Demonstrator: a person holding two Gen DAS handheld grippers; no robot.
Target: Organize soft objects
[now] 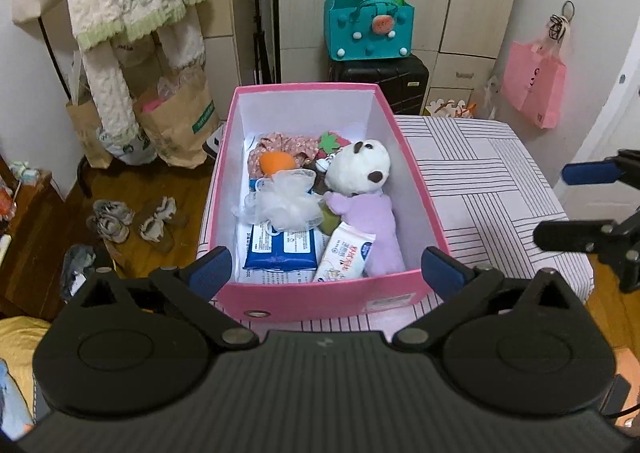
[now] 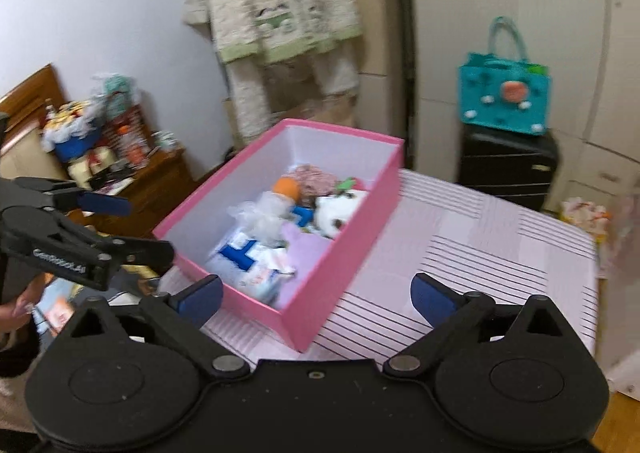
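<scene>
While both of our claws are hanging spread wide with nothing between their blue pads, we are looking down into a pink box [image 1: 320,293] that is sitting on a desk [image 1: 480,173] covered in a pink cloth with dark stripes. Our left claw [image 1: 326,267] is hovering just short of the box's near wall, and our right claw [image 2: 316,299] is hovering off the box's near corner, over the striped cloth. Inside the box, a white plush toy [image 1: 362,169] in a lilac outfit is lying along the right wall, a white mesh bath puff [image 1: 286,203] is resting beside it, and an orange sponge [image 1: 276,163] is sitting on a floral fabric piece [image 1: 280,147] toward the far end. A blue pack of wipes [image 1: 280,249] and a white pack of wipes [image 1: 346,257] are lying at the near end. Behind the desk, a teal felt bag [image 1: 370,29] is standing on a black suitcase [image 1: 380,77].
</scene>
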